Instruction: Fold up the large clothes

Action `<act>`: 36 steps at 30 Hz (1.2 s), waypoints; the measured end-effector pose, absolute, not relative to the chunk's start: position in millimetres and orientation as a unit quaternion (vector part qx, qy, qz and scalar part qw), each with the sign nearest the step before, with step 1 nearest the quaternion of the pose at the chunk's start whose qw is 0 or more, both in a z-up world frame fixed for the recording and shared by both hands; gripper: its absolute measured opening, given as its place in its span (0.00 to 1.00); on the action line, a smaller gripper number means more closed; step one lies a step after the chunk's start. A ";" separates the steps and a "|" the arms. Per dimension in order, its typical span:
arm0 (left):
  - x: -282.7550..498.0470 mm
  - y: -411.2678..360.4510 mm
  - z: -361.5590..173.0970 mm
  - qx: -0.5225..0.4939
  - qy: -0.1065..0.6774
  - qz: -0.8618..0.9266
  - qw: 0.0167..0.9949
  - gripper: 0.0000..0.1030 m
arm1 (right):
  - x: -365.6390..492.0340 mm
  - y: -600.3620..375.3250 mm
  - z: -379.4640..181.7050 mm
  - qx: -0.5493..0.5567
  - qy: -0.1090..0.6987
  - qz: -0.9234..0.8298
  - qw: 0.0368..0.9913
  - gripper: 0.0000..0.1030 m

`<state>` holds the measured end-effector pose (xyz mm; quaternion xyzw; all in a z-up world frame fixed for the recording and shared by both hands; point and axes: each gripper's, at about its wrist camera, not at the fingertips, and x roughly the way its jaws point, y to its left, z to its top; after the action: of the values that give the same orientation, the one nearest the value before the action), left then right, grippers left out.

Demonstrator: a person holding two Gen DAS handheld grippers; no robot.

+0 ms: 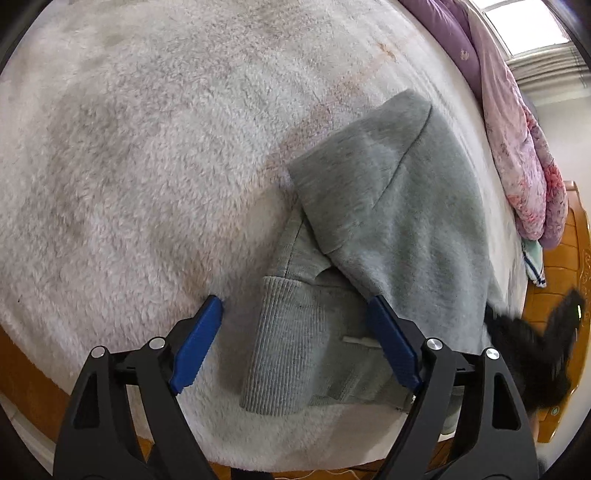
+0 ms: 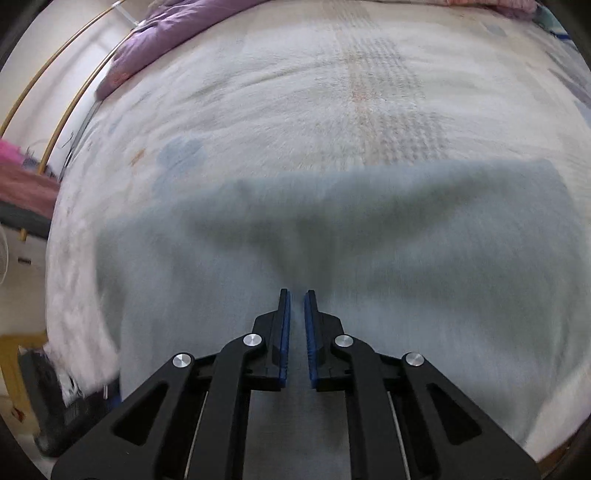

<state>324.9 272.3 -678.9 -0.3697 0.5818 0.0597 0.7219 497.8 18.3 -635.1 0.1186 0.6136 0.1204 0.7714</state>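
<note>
A grey hoodie (image 1: pixel 399 206) lies on a white fleece blanket (image 1: pixel 147 147) covering a bed. Part of it is folded over, and a ribbed cuff (image 1: pixel 280 350) lies near the bed's front edge. My left gripper (image 1: pixel 295 302) stands open just above that cuff, one blue pad on each side, neither pressing on it. The right gripper (image 1: pixel 535 350) shows there as a black blur at the hoodie's right edge. In the right wrist view the hoodie (image 2: pixel 406 295) is blurred, and its creases run together at my right gripper (image 2: pixel 297 293), which is shut on the cloth.
A purple and pink quilt (image 1: pixel 509 147) is heaped along the far side of the bed, also seen as the quilt (image 2: pixel 166 33). A wooden bed frame (image 1: pixel 561 266) borders the right side. Beyond the bed's left edge are a fan (image 2: pixel 3 254) and a wooden stool (image 2: pixel 14 354).
</note>
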 end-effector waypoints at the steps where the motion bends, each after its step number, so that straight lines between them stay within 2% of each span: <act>1: 321.0 273.1 -678.0 -0.375 0.578 0.062 0.722 0.80 | 482.4 18.2 -629.8 0.120 0.613 0.127 0.770 0.09; 5: 317.3 272.7 -680.5 -0.366 0.581 0.060 0.725 0.80 | 443.0 18.3 -645.0 0.111 0.626 0.127 0.762 0.09; 8: 322.3 266.6 -681.8 -0.347 0.591 0.063 0.725 0.78 | 446.3 18.2 -658.8 0.106 0.620 0.132 0.766 0.07; 9: 323.8 265.7 -681.4 -0.346 0.592 0.063 0.725 0.74 | 448.7 19.0 -658.5 0.102 0.617 0.136 0.768 0.08; 11: 326.0 264.2 -677.9 -0.343 0.593 0.060 0.726 0.46 | 448.0 19.5 -653.3 0.091 0.613 0.149 0.771 0.10; 12: 328.5 262.2 -675.8 -0.347 0.594 0.050 0.724 0.18 | 446.2 19.6 -646.8 0.081 0.607 0.158 0.775 0.10; 13: 333.1 258.6 -673.6 -0.352 0.595 0.045 0.722 0.07 | 443.2 18.9 -639.6 0.077 0.598 0.164 0.781 0.12; 14: 337.1 258.0 -670.4 -0.353 0.594 0.046 0.722 0.07 | 439.7 18.0 -633.4 0.072 0.588 0.166 0.788 0.15; 16: 337.3 259.6 -656.9 -0.365 0.580 0.039 0.728 0.06 | 435.0 19.9 -621.9 0.070 0.563 0.175 0.805 0.33; 17: 335.4 262.5 -649.3 -0.370 0.571 0.032 0.732 0.06 | 431.4 19.4 -613.3 0.076 0.546 0.190 0.812 0.39; 18: 335.0 262.1 -637.0 -0.378 0.559 0.018 0.738 0.05 | 428.4 19.9 -607.5 0.079 0.535 0.203 0.816 0.54; 19: 335.5 259.8 -625.8 -0.380 0.550 0.010 0.744 0.05 | 424.3 22.1 -597.3 0.076 0.516 0.217 0.825 0.60; 24: 338.8 241.6 -587.8 -0.381 0.527 -0.035 0.759 0.04 | 412.9 45.4 -569.8 0.052 0.469 0.332 0.817 0.72; 31: 355.8 217.4 -567.9 -0.386 0.526 -0.059 0.755 0.04 | 412.3 92.6 -574.8 0.016 0.459 0.411 0.787 0.72; 36: 352.8 215.0 -558.7 -0.384 0.521 -0.067 0.760 0.04 | 415.4 113.7 -585.4 -0.008 0.459 0.393 0.797 0.76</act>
<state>352.8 215.0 -558.7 -0.3840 0.5206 -0.0674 0.7596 415.4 113.7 -585.4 -0.0075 0.4588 0.3925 0.7971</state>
